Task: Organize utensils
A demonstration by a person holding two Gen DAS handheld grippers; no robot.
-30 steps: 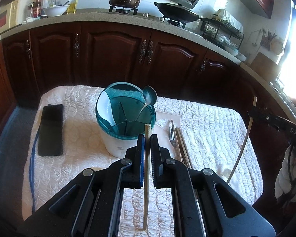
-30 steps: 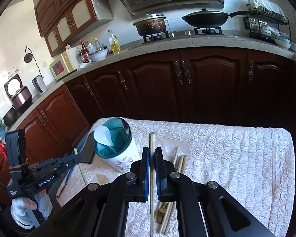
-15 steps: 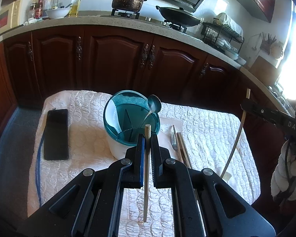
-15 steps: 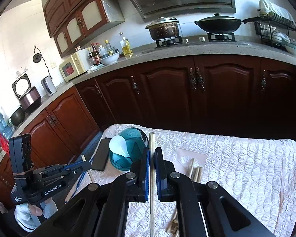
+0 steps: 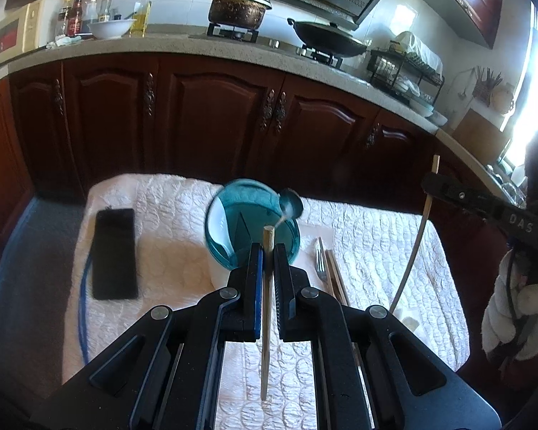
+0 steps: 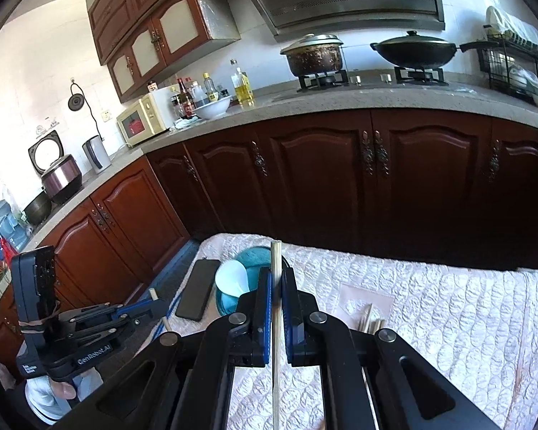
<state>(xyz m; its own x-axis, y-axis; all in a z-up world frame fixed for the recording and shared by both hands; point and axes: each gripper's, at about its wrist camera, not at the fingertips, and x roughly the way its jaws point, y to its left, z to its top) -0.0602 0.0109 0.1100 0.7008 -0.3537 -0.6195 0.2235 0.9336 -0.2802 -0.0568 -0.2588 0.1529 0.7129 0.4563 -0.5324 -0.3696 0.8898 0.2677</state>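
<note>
My left gripper is shut on a wooden chopstick and holds it above the table, just in front of the teal utensil holder. The holder has a white spoon and a metal spoon in it. My right gripper is shut on another chopstick, high above the holder. A fork and more chopsticks lie on the cloth right of the holder. The right gripper also shows at the right edge of the left wrist view.
A black phone with a blue cable lies on the white quilted cloth left of the holder. Dark wood cabinets stand behind the table. The counter carries a pot, a wok, bottles and a dish rack.
Both grippers have risen and drawn back with their chopsticks. The holder looks smaller and lower in both views. The right gripper's view has swung to the left.
</note>
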